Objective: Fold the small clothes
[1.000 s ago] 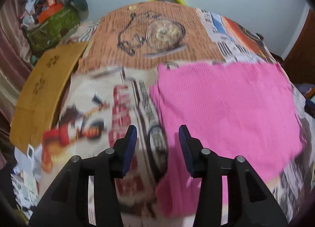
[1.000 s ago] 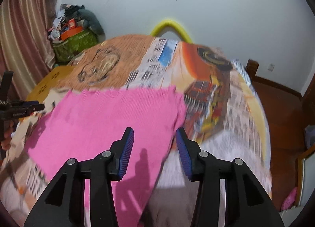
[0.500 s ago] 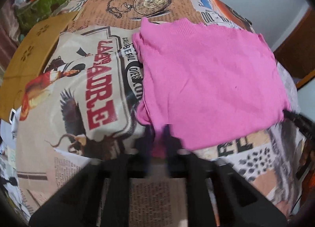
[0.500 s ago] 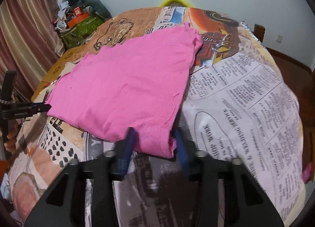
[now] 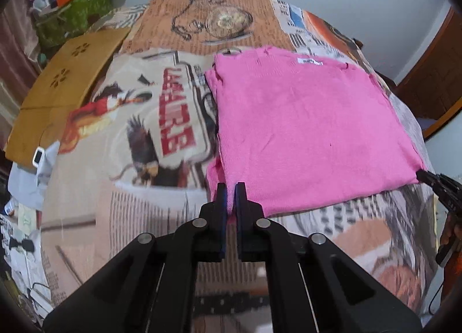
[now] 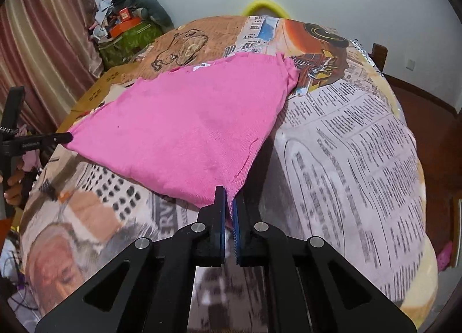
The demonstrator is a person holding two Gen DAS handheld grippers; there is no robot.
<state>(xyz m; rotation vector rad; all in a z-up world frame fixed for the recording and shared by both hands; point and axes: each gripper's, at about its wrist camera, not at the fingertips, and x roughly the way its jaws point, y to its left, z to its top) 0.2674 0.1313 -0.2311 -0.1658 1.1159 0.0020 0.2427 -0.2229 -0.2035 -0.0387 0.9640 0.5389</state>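
Each hand-held gripper pinches a near corner of the pink garment [image 5: 303, 125]: left hand-held gripper [image 5: 230, 188], right hand-held gripper [image 6: 228, 193], over the newspaper-print tabletop [image 6: 361, 160].

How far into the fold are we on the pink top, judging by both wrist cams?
Done: the pink top lies spread flat on the printed tablecloth, white label at the far edge. In hand: the left gripper and right gripper are each shut on a near corner, the near edge raised off the cloth. Left: likely carrying that edge toward the label side and any further folds; no crease shows yet.
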